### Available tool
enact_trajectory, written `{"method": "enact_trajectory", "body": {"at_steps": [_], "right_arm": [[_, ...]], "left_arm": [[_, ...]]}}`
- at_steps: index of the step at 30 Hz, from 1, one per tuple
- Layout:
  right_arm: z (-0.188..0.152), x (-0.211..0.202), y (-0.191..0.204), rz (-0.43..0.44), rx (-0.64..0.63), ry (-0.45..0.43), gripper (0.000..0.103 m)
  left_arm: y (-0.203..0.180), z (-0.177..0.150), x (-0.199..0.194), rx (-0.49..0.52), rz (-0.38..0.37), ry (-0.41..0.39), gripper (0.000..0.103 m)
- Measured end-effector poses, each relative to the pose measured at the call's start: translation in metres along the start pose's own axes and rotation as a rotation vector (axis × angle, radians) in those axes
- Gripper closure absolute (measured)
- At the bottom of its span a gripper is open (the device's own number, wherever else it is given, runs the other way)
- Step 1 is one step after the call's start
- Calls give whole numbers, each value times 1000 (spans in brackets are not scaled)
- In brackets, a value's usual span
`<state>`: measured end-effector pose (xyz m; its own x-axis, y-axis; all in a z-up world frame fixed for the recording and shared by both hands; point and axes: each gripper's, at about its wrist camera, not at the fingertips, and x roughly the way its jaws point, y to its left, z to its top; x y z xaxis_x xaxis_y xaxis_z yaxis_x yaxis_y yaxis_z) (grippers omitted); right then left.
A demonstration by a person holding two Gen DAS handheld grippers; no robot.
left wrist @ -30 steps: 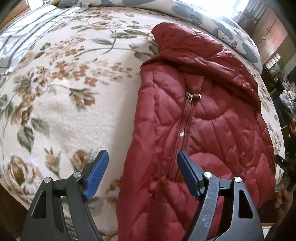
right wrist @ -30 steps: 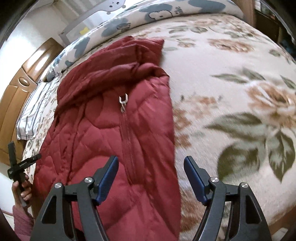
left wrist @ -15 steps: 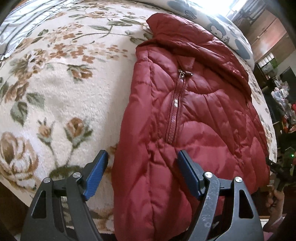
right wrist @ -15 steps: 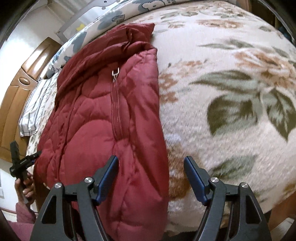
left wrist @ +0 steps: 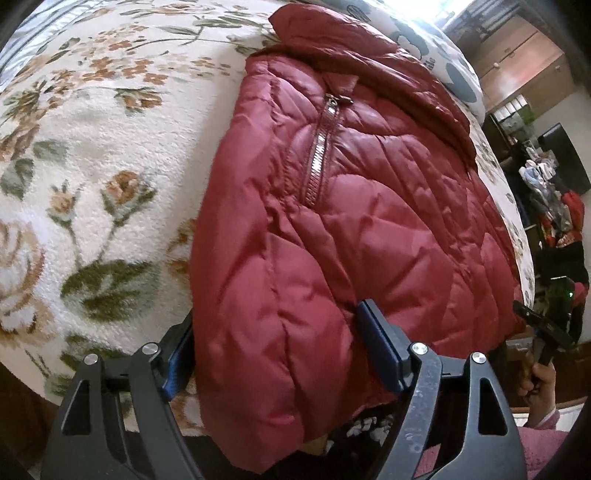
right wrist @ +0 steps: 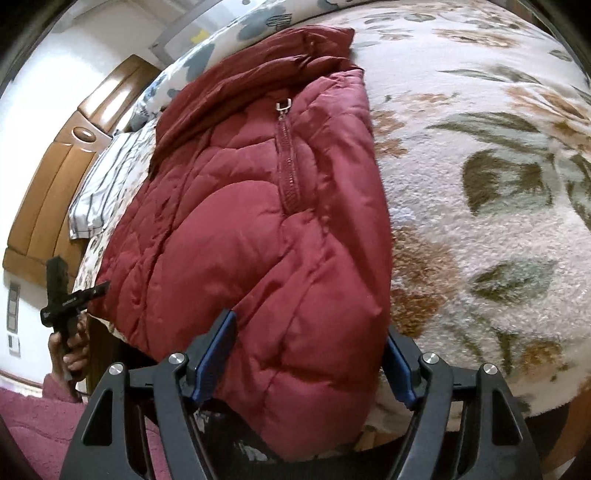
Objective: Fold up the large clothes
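A dark red quilted jacket (left wrist: 369,221) lies flat on the bed, collar at the far end and hem hanging over the near edge. My left gripper (left wrist: 280,350) stands open astride the hem's left corner. Puffy fabric fills the gap and hides part of the left finger (left wrist: 177,354). My right gripper (right wrist: 306,362) is open the same way around the right corner of the jacket (right wrist: 240,221). A zipped pocket (right wrist: 288,166) runs up from each corner. Each view also shows the other gripper held in a hand at the frame's edge.
A cream floral blanket (left wrist: 92,166) covers the bed on both sides of the jacket. A cartoon-print quilt (right wrist: 229,33) lies beyond the collar, with a striped pillow (right wrist: 107,184) and wooden headboard (right wrist: 48,192) to the left. Wooden cabinets (left wrist: 517,66) and clutter stand at the right.
Both grippers have come down and back toward the near hem. The jacket's corners now sit between the jaws, where earlier the fingers hovered over its middle.
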<state>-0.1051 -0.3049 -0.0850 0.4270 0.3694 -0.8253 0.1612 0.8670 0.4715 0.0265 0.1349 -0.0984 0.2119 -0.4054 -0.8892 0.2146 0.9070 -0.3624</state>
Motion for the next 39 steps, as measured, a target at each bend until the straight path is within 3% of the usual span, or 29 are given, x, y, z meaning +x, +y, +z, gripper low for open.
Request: {"method": "enact_trajectory", "body": {"at_steps": [7, 9, 11, 13, 16, 22, 27, 32, 39], "right_arm": [[-2, 1, -8, 63, 43, -24, 29], [-4, 2, -10, 76, 51, -32, 31], [-6, 2, -12, 73, 58, -37, 39], [-8, 0, -11, 70, 56, -41, 53], [-8, -2, -4, 69, 26, -40, 66], [-10, -17, 6, 98, -33, -60, 76], [-10, -36, 4, 193, -39, -108, 77], [9, -58, 2, 295, -10, -218, 78], [58, -60, 24, 249, -52, -299, 78]], "left_arm": [[-7, -2, 2, 14, -7, 1, 23], [-7, -3, 3, 9, -9, -1, 28], [-9, -4, 3, 14, -22, -3, 44], [-13, -4, 0, 33, -33, -10, 70], [-25, -6, -8, 95, -14, -35, 82], [-33, -13, -28, 138, -28, -63, 86], [-42, -14, -54, 168, -96, -122, 87], [-49, 10, -76, 174, -127, -211, 88], [-63, 59, -88, 172, -94, -324, 88]]}}
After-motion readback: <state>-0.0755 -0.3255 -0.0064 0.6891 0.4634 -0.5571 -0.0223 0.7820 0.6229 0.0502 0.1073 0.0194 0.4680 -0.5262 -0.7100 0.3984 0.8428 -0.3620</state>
